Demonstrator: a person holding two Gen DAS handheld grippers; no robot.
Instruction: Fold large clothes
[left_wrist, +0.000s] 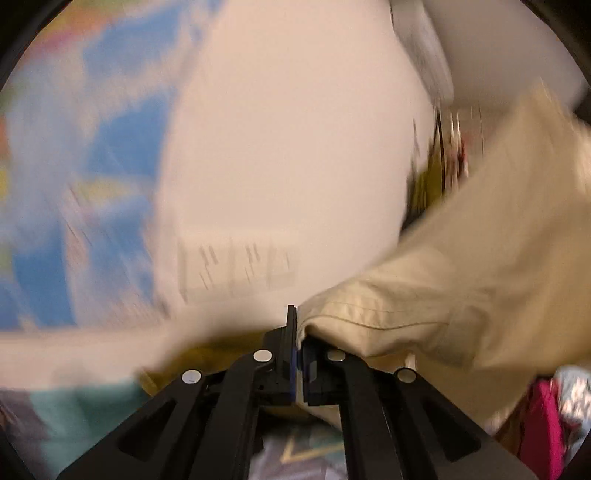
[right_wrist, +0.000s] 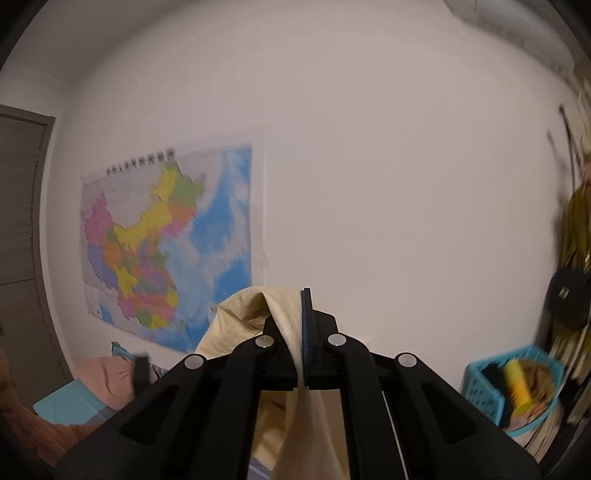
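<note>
The large garment is beige cloth with stitched seams (left_wrist: 461, 280). In the left wrist view it stretches from the jaws up to the right, and the picture is blurred. My left gripper (left_wrist: 297, 328) is shut on a hemmed edge of it. In the right wrist view my right gripper (right_wrist: 302, 310) is shut on another part of the beige garment (right_wrist: 243, 314). That part bunches up to the left of the fingers and hangs down below them. Both grippers are held up in front of a white wall.
A coloured map poster (right_wrist: 166, 243) hangs on the wall, with a grey door (right_wrist: 18, 203) to its left. A pink pillow (right_wrist: 107, 376) lies at lower left. A blue basket (right_wrist: 491, 387) with several items sits at lower right, under hanging clothes (right_wrist: 576, 221). Pink cloth (left_wrist: 543, 417) lies below.
</note>
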